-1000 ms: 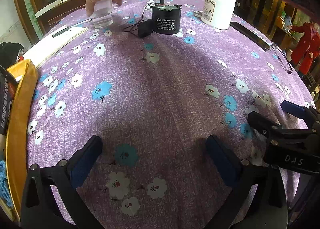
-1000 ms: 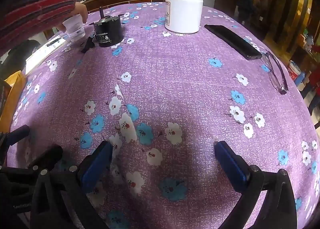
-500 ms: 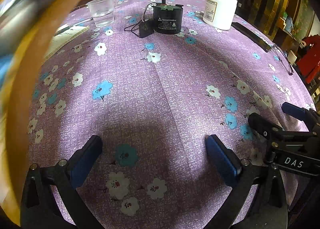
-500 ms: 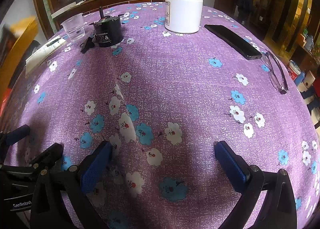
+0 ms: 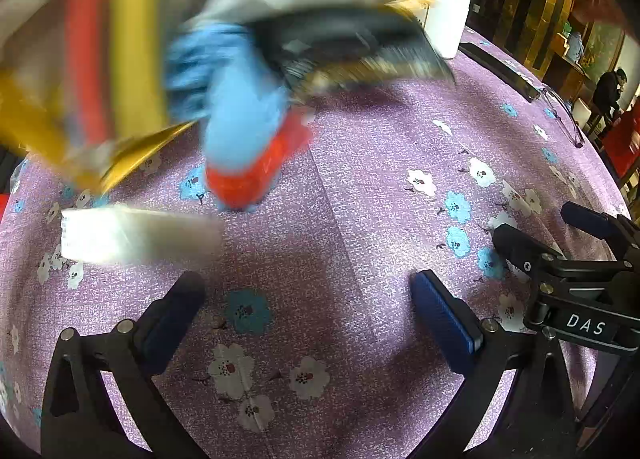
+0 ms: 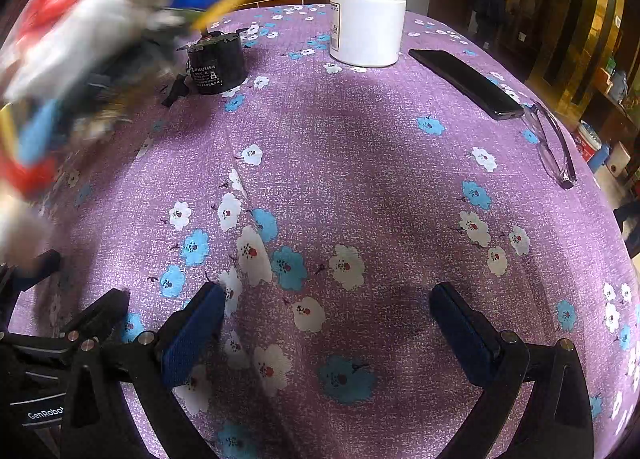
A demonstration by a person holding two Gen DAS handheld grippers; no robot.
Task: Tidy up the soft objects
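A yellow box (image 5: 128,59) is tipped over the purple floral tablecloth (image 5: 360,187), blurred with motion. Things spill from it: a light blue soft item (image 5: 236,115), a red packet (image 5: 256,167), a white piece (image 5: 132,235) and a dark item (image 5: 352,47). The same blurred spill shows at the left of the right wrist view (image 6: 72,59). My left gripper (image 5: 308,311) is open and empty, low over the cloth, just in front of the spill. My right gripper (image 6: 328,327) is open and empty, to the right of it.
A white jar (image 6: 368,19), a black cylindrical motor (image 6: 218,59), a black phone (image 6: 466,83) and glasses (image 6: 552,143) sit at the far side of the table. The table edge curves away on the right.
A hand left the plastic cup; then the yellow box swung in from the left and now pours its contents onto the cloth. Both grippers have stayed still and open.
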